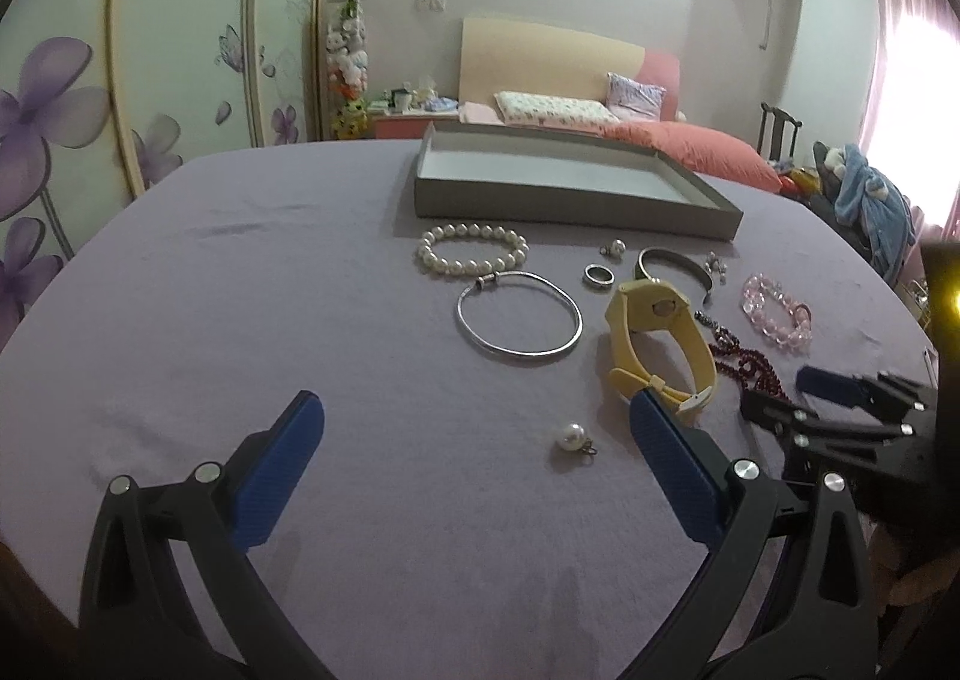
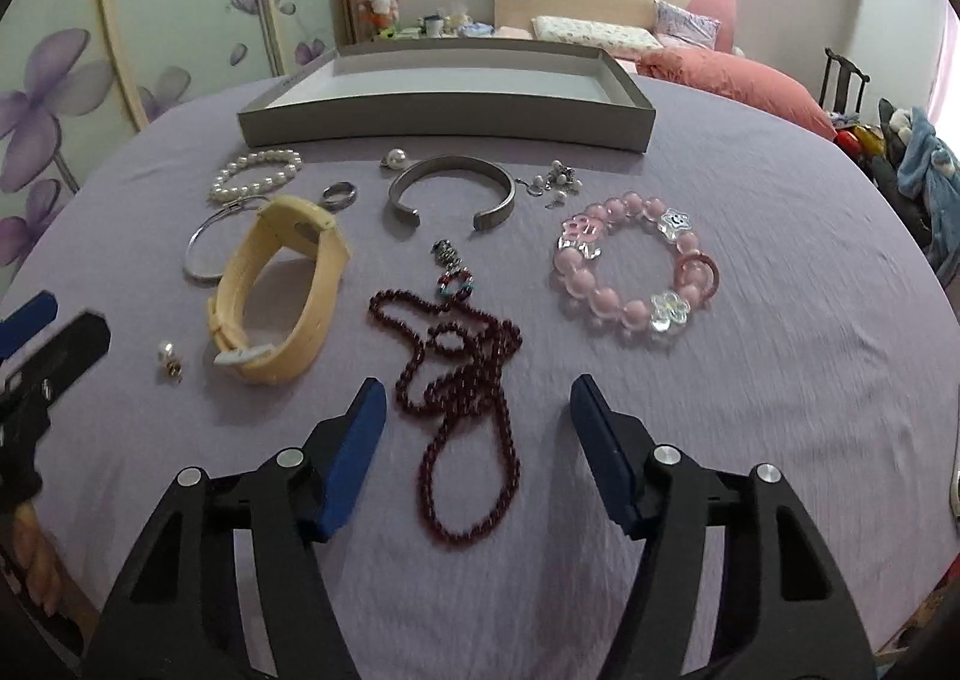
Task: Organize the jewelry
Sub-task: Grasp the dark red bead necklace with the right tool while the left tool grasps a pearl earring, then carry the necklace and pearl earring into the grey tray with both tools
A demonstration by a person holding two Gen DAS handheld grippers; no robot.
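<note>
**Both claws wide open over the jewelry on the purple cloth**

I see my left gripper (image 1: 474, 428) with its two blue fingers (image 1: 282, 470) spread wide apart. It holds nothing. A small pearl charm (image 1: 570, 436) lies on the purple cloth (image 1: 270, 290) between the fingers, not touching either one. The right finger tip sits just in front of the yellow watch (image 1: 660, 344), and I cannot tell if it touches the strap.

My right gripper (image 2: 477, 398) is wide open too, and it holds nothing. The dark red bead necklace (image 2: 462, 398) lies in a loose pile on the cloth, and its near loop lies between the two blue fingers (image 2: 354, 458).

In the right wrist view, the yellow watch (image 2: 282, 296) stands on its side to the left of the necklace. The pearl charm (image 2: 167, 353) is just left of the watch. The pink bead bracelet (image 2: 636, 266) is to the right, with clear flower and star beads in it. Behind these things are a silver open cuff (image 2: 453, 188), a silver ring (image 2: 339, 194), a thin silver bangle (image 2: 207, 242), a white pearl bracelet (image 2: 255, 173), a pearl earring (image 2: 396, 158) and a little bunch of small earrings (image 2: 558, 179).

The gray box (image 2: 444, 122) is at the far side of the cloth, behind all the jewelry. It is open and I see no jewelry in it. All the jewelry is outside the box, on the cloth
</note>
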